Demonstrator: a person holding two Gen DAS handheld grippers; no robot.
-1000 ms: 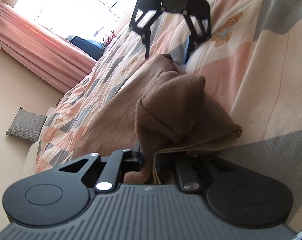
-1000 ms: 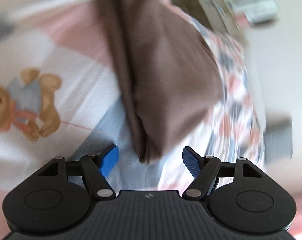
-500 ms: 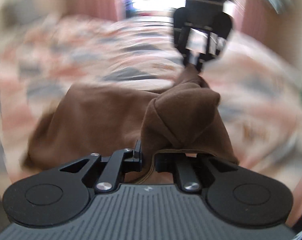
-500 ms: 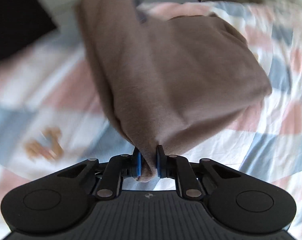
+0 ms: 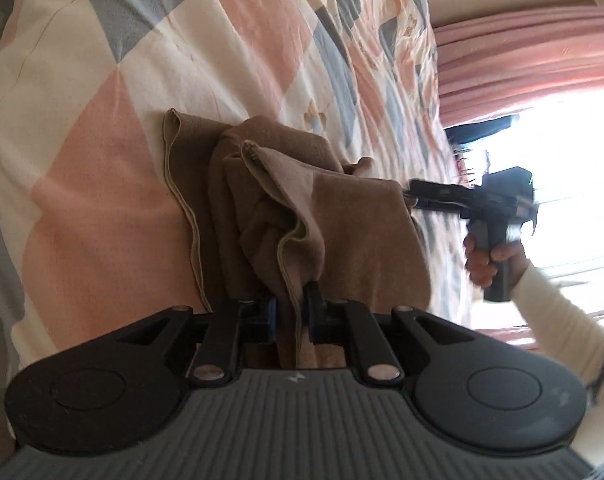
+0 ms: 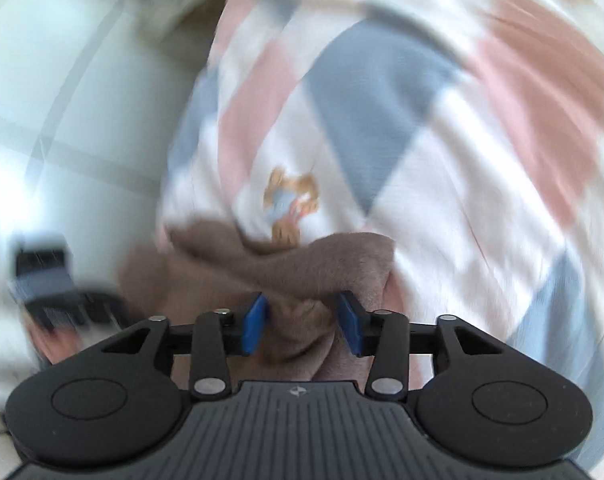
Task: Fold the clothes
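The left gripper, at the bottom centre of the left wrist view, is clamped on a hemmed edge of the brown garment, which rises from between its jaws and lies bunched in loose folds on the patchwork quilt of pink, grey and cream diamonds that fills the upper left of the frame. At the right of that view the right gripper reaches in level from the right, its tips at the garment's far edge, carried by the person's hand in a cream sleeve; behind it hang pink curtains beside a bright window. In the blurred right wrist view the right gripper shows blue pads standing apart: its jaws have just been opening, with a fold of the brown garment still lying between them but not pressed by either pad. A teddy-bear print on the patchwork quilt sits just above the garment, and the left gripper appears as a dark smear at the lower left. The only marking visible is a small emblem on each gripper body; no writing can be read.
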